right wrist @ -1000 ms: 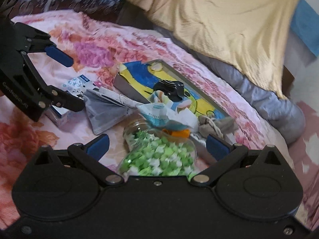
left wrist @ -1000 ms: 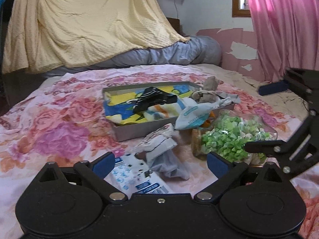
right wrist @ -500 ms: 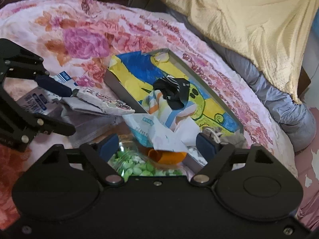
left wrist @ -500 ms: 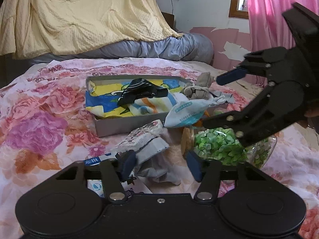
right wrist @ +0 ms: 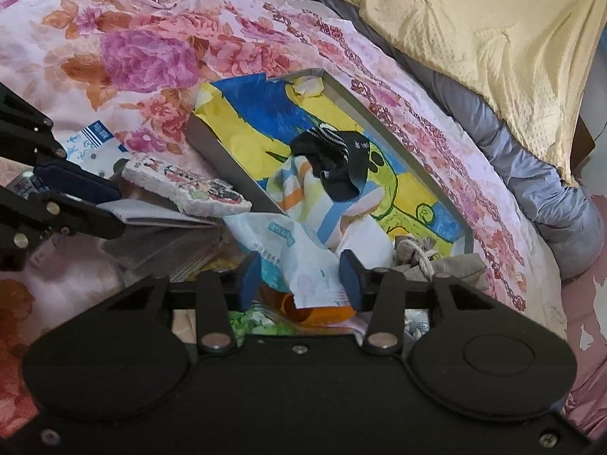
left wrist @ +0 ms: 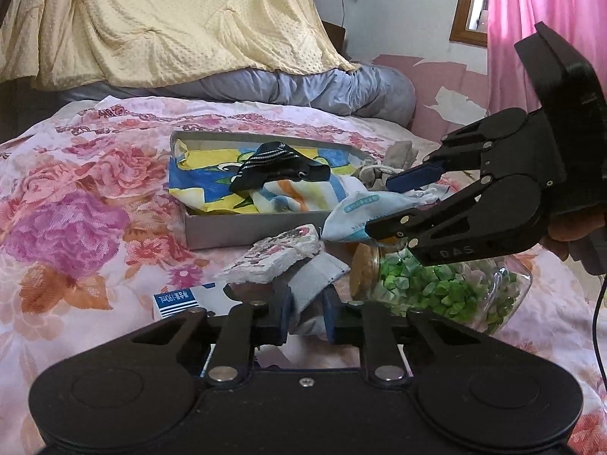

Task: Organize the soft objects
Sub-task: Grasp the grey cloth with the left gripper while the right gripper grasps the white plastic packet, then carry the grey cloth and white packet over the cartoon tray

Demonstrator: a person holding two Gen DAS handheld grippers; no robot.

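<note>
A grey box (left wrist: 246, 229) (right wrist: 364, 110) on the bed holds a yellow-blue cloth (right wrist: 265, 113), a black sock (left wrist: 273, 168) (right wrist: 337, 163) and a striped cloth (right wrist: 299, 185). My left gripper (left wrist: 306, 313) is shut on a grey pouch (left wrist: 315, 278) that lies under a white printed towel (left wrist: 277, 256) (right wrist: 189, 185). My right gripper (right wrist: 299, 278) (left wrist: 383, 204) stands partly open around a white printed bag (right wrist: 292, 254) (left wrist: 364, 210) at the box's near corner, apart from it.
A glass jar of green paper stars (left wrist: 436, 284) with a cork lid lies on its side. A blue-white carton (left wrist: 178, 299) (right wrist: 91, 140) lies left. A beige drawstring pouch (right wrist: 425, 258) lies by the box. Yellow blanket (left wrist: 163, 19) and grey duvet behind.
My left gripper has closed from wide open onto the grey pouch. My right gripper has moved forward over the jar, narrowed, and now straddles the white bag.
</note>
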